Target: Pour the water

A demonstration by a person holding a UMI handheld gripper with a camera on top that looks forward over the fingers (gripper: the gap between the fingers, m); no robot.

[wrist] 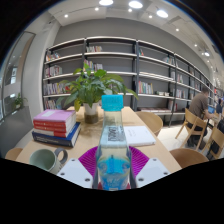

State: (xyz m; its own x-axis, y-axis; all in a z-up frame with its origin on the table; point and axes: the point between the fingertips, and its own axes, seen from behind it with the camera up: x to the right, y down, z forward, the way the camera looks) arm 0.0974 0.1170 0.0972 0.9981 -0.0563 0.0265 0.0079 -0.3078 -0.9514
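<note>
A clear plastic water bottle (112,150) with a blue cap (113,102) stands upright between my gripper's fingers. My gripper (113,170) is shut on the bottle, and the purple pads (88,160) press on its two sides. The bottle is held above the wooden table (75,142). A pale green mug (43,158) sits on the table to the left of the fingers.
A stack of books (55,126) lies on the table at the left. A potted plant (90,92) stands behind the bottle, and a white sheet (138,135) lies at the right. Wooden chairs (195,128) and long bookshelves (140,70) are beyond, with a seated person (203,102) at the far right.
</note>
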